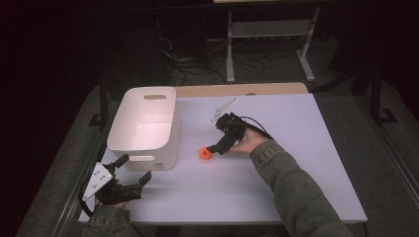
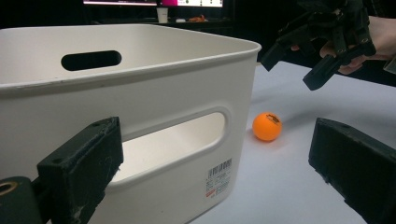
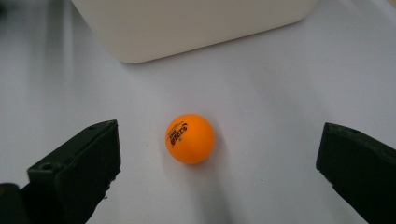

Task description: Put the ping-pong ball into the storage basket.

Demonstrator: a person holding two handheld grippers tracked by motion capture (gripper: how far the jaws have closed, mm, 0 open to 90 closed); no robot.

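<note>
Presently right gripper point(image 3: 219, 163) hovered over orange ball point(image 3: 190, 138) on bench point(image 1: 276, 163), fingers wide, ball untouched between; left gripper point(image 2: 215, 177) fingers wide beside white bin point(image 2: 140, 93).

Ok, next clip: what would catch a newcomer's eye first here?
The small orange table-tennis ball stands out, lying on the pale table just right of the large white plastic bin with slot handles. The right gripper hovers at the ball with its jaws wide open on either side, not touching it. The left gripper waits open at the bin's near corner.
</note>
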